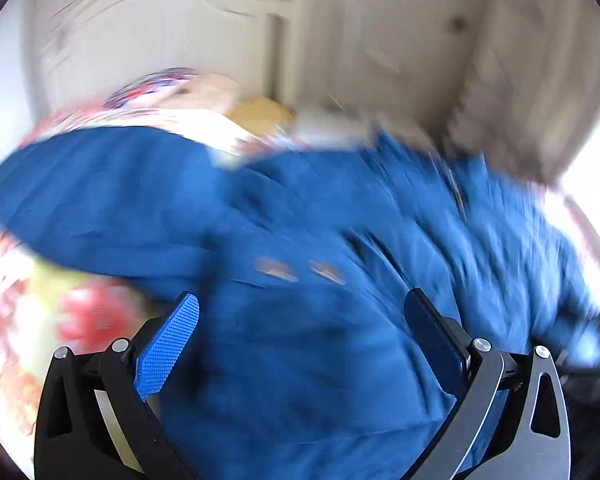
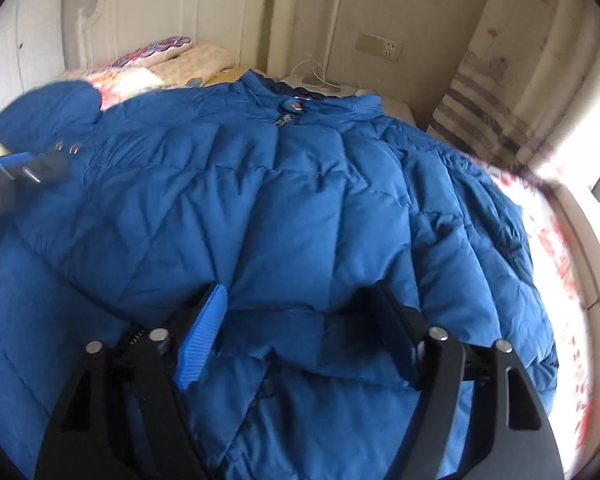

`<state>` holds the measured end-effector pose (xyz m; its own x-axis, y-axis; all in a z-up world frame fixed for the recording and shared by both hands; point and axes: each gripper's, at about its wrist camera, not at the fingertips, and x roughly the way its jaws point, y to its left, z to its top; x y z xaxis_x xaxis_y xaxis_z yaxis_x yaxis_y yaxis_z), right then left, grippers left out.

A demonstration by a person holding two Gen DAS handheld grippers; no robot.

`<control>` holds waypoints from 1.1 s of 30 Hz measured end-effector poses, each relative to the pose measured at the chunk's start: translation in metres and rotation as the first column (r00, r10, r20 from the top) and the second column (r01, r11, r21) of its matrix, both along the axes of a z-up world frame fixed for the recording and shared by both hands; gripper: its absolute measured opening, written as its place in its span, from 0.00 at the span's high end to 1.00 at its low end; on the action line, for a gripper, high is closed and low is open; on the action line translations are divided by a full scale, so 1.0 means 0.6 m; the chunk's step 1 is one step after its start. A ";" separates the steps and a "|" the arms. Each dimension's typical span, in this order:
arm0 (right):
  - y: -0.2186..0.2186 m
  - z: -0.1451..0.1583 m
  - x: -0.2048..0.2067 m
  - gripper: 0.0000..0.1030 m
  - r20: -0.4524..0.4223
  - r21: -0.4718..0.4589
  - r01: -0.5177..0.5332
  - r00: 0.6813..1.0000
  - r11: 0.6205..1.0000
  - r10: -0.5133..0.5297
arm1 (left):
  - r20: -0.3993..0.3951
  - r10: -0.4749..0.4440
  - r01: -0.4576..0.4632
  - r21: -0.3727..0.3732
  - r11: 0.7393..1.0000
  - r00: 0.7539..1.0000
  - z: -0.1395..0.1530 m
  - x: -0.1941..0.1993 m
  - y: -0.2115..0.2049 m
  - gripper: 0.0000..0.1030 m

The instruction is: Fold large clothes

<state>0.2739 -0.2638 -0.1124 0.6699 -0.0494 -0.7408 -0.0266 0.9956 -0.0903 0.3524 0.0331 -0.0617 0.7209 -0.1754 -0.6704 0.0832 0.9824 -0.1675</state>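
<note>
Right gripper (image 2: 300,300) tilted down, jaws apart, over jacket (image 2: 260,200)

One blue quilted coat (image 2: 284,208), spread across one bed (image 2: 556,256) with a floral cover. Two metal snaps (image 2: 66,148) near the coat's left edge; two more fasteners (image 2: 294,105) at its collar. Two folded quilts (image 2: 180,60) stacked by one white headboard (image 2: 160,4). One wall socket (image 2: 380,46). Two grippers: the right gripper (image 2: 300,300) and the left gripper (image 1: 300,312), each with two fingers (image 2: 204,332).
</note>
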 end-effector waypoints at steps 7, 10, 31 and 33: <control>0.006 -0.007 0.009 0.27 0.003 0.003 -0.002 1.000 1.000 0.002 | -0.067 0.487 -0.490 -0.200 0.849 0.871 0.027 0.034 0.340 0.04; 0.005 -0.008 0.010 0.27 0.001 0.003 -0.003 1.000 1.000 0.003 | -0.137 0.607 -0.622 -0.198 0.758 0.783 0.016 0.061 0.456 0.04; -0.048 0.031 -0.036 0.30 0.182 0.162 0.081 0.977 0.983 -0.110 | 0.388 0.000 0.048 -0.113 0.992 0.922 0.249 -0.016 0.101 0.93; -0.088 0.044 -0.060 0.30 0.259 0.268 0.157 0.939 0.950 -0.228 | 0.367 -0.162 0.209 -0.090 0.974 0.916 0.232 -0.041 -0.001 0.93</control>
<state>0.2377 -0.3166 -0.0860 0.8485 -0.0435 -0.5274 0.1594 0.9713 0.1764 0.3279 0.0328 0.0778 0.8535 -0.3947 -0.3404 0.3387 0.9164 -0.2132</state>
